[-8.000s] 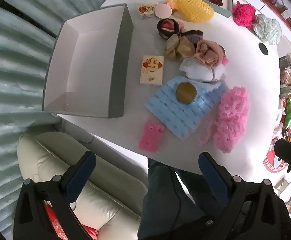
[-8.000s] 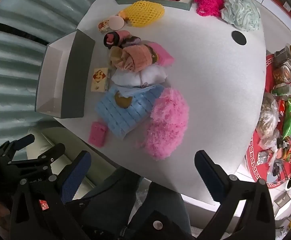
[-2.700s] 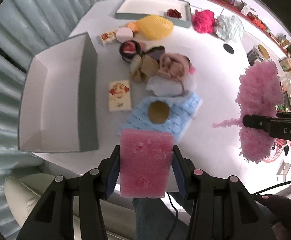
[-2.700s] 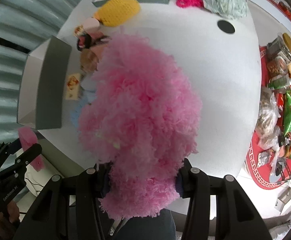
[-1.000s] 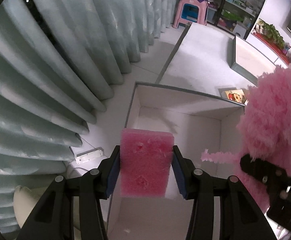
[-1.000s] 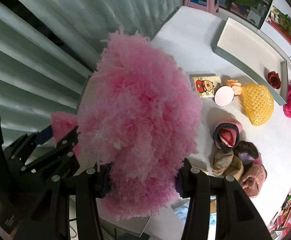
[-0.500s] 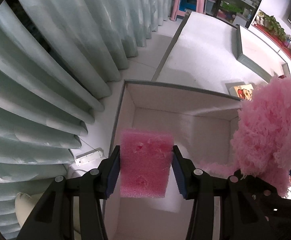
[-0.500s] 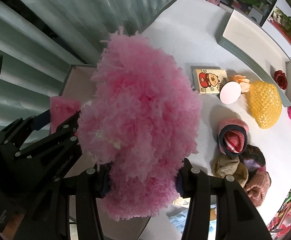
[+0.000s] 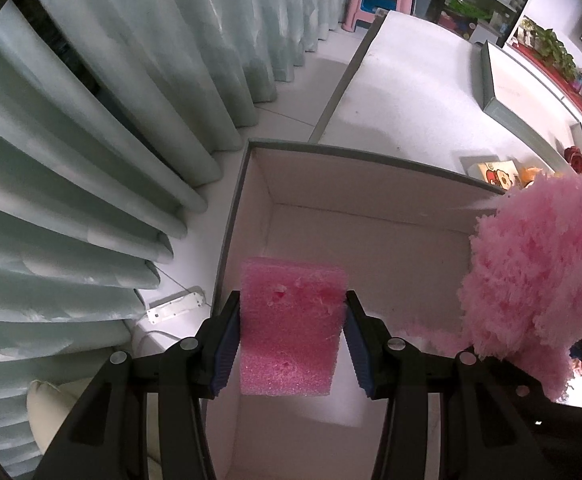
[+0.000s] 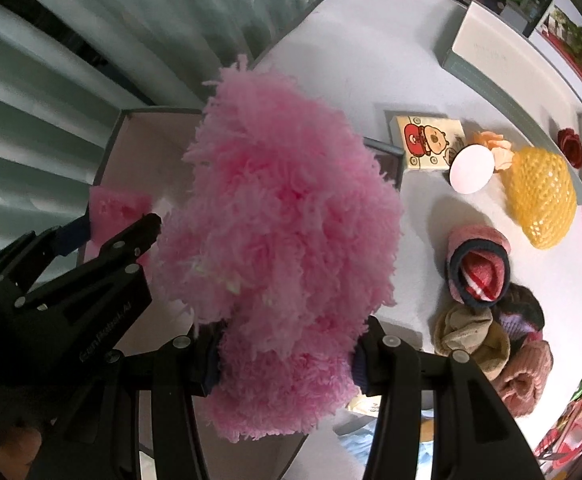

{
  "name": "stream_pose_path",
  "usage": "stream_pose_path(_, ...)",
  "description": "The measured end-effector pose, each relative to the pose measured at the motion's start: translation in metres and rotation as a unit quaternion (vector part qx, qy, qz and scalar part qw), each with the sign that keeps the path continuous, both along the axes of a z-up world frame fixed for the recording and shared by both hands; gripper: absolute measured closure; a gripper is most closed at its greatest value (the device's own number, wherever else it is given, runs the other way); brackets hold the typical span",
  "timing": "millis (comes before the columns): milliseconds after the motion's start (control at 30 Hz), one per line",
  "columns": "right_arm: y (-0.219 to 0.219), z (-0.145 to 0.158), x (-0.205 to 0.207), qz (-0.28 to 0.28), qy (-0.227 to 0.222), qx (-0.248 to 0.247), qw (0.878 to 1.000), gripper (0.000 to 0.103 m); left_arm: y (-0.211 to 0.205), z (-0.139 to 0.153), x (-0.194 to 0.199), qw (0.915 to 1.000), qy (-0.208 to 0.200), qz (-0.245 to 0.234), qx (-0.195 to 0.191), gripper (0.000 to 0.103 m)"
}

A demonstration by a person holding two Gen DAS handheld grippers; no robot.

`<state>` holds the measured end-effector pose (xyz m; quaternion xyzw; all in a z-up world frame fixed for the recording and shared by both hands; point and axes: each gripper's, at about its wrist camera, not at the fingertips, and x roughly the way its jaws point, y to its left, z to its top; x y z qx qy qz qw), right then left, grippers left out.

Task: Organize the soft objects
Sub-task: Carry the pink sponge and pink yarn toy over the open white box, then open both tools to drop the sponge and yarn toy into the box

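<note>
While the pale curtain (image 9: 103,128) fills the left side of the view, the left hand-held gripper (image 9: 291,344) has its two fingers closed on a pink sponge (image 9: 291,332), one finger pressing each side. The sponge hangs over the open grey box (image 9: 363,240), above its white floor near the left wall. To the right, the right hand-held gripper (image 10: 283,356) is closed around a fluffy pink duster (image 10: 279,232), which is held above the right part of the same box. Further right on the white worktop (image 10: 371,52) lie a cartoon card (image 10: 431,142), a yellow knitted hat (image 10: 541,200), some rolled socks (image 10: 479,268) and a shallow grey tray (image 10: 503,60).
</note>
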<state>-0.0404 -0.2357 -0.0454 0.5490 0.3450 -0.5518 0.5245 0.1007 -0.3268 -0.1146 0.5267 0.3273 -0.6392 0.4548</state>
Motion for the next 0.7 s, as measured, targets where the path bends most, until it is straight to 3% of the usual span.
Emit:
stream_pose_path(233, -0.006, 0.0, 0.001, 0.004, 0.005, 0.001, 1.0, 0.049, 0.0, 0.0, -0.001, 1.0, 0.004, -0.006, -0.002, 0.052)
stream_pose_path(300, -0.006, 0.001, 0.001, 0.002, -0.002, 0.001, 1.0, 0.044, -0.002, 0.001, 0.002, 0.9999, 0.016, 0.002, 0.002, 0.035)
stream_pose_path(367, -0.006, 0.004, 0.002, 0.009, -0.011, -0.005, 1.0, 0.035, -0.002, 0.003, 0.005, 0.998, 0.057, 0.003, 0.027, 0.013)
stream_pose_path(433, -0.006, 0.012, 0.008, 0.022, -0.008, -0.02, 1.0, 0.02, 0.0, 0.008, 0.005, 0.9979, 0.059, 0.002, 0.025, 0.013)
stream_pose_path(533, -0.007, 0.027, 0.018, 0.048, 0.031, -0.041, 0.998, 0.014, 0.007, 0.019, 0.004, 0.9986, 0.053, -0.005, 0.007, 0.0)
stream_pose_path(633, -0.002, 0.04, 0.019, 0.057, 0.03, -0.059, 0.996, 0.0, 0.013, 0.033, 0.007, 0.9982, 0.06, -0.006, -0.004, 0.0)
stream_pose_path(700, 0.005, 0.047, 0.012, 0.049, 0.018, -0.066, 0.996, 0.0, 0.015, 0.041, 0.01, 0.9978, 0.066, -0.003, -0.005, 0.0)
